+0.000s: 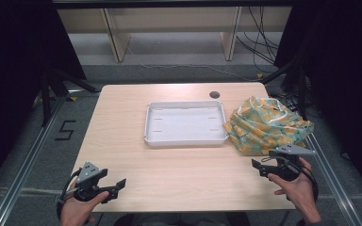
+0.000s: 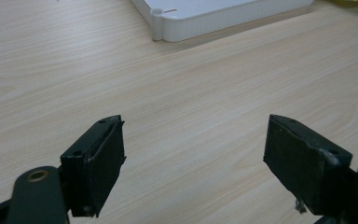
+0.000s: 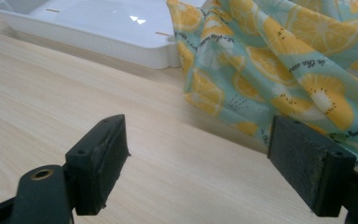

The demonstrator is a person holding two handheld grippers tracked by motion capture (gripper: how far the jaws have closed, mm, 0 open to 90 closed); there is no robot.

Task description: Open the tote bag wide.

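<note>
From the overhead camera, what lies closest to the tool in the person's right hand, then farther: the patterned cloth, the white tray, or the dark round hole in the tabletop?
1. Citrus-print cloth, bunched just beyond the right tool.
2. White tray, mid-table, to the cloth's left.
3. Dark round hole, behind the tray near the far edge.

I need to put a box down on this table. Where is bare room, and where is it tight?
The light wooden table is bare left of the shallow white plastic tray and across the near strip between the two hand-held grippers. It is crowded at the right: the crumpled teal cloth with orange-slice print lies against the tray's right end, close to the right hand-held gripper.
</note>
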